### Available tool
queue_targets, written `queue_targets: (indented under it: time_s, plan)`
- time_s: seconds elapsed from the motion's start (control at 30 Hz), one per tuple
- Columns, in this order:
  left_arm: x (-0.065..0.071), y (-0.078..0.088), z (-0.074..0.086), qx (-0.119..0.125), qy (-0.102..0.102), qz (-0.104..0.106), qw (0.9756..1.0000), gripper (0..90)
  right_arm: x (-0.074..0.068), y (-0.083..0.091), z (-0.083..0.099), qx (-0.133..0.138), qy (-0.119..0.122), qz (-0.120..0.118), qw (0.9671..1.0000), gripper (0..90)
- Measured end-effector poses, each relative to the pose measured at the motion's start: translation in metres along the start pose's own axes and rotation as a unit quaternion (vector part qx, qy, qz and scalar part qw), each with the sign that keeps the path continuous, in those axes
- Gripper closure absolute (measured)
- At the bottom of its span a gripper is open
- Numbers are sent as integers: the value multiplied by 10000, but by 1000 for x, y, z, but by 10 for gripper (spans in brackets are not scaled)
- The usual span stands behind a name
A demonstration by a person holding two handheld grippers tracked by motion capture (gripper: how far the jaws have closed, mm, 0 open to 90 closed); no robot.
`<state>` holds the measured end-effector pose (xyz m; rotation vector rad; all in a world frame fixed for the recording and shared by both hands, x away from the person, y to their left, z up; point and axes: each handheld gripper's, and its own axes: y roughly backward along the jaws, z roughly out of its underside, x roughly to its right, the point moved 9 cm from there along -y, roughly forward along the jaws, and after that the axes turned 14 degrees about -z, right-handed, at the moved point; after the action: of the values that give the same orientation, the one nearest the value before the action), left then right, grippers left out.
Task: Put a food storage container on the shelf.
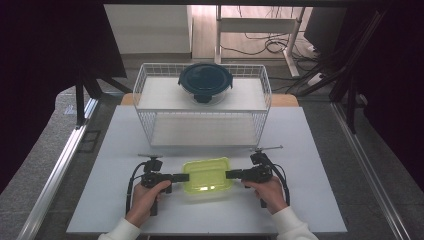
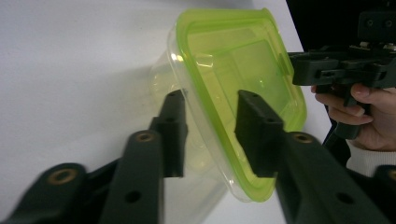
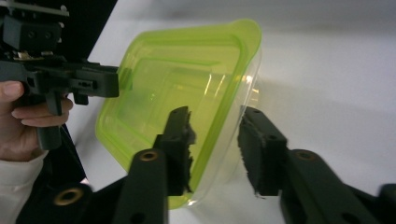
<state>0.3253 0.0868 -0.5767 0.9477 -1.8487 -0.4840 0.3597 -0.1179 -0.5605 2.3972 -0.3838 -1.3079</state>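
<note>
So I've got two grippers going here, one per hand, and one clear food container with a lime-green lid (image 1: 207,174) sitting between them on the white table (image 1: 115,200), near my edge and roughly centre. My left gripper (image 1: 181,177) comes at it from the left end, my right gripper (image 1: 231,174) from the right end, both pointing inward at each other.

Looking along the left gripper (image 2: 210,133), one jaw is over the green lid and the other is down beside the clear wall, so the rim is between them. Same story along the right gripper (image 3: 215,151): one jaw on the lid side, one on the outside of the tub. Whether the pads actually press on the plastic, I honestly can't tell on either side.

The container still rests on the table with its lid on.

Farther back there's one white wire rack (image 1: 150,100) with two levels, and one round container with a dark lid (image 1: 205,82) sits on its top level, well apart from my hands. That's two containers in total.
</note>
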Motion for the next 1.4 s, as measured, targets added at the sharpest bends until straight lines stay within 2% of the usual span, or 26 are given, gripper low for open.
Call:
queue_targets:
  time_s: [0.13,0.27,0.43,0.57,0.7,1.0,1.17,1.4]
  plan:
    - [2,3,-1,112,87,78,9999,743,-2,0,3,-32,-53,-10,10000,733]
    - [4,8,-2,203,91,59,9997,773,-9,4,1,136,-134,-113,9998,771]
    - [10,14,-2,299,40,146,9994,779,-17,9,-1,184,94,-1,9998,783]
    - [14,21,-3,391,-98,67,9992,780,-23,11,-1,224,213,-34,9995,786]
    - [18,29,-5,464,-170,128,9987,781,-31,15,-3,263,392,-65,9989,785]
    - [27,43,-10,673,-306,126,9972,788,-54,23,-9,380,814,-83,9959,784]
    - [30,48,-11,744,-358,134,9965,791,-62,27,-12,418,970,-73,9944,783]
    - [33,53,-13,794,-418,138,9959,791,-68,29,-13,447,1040,-108,9935,783]
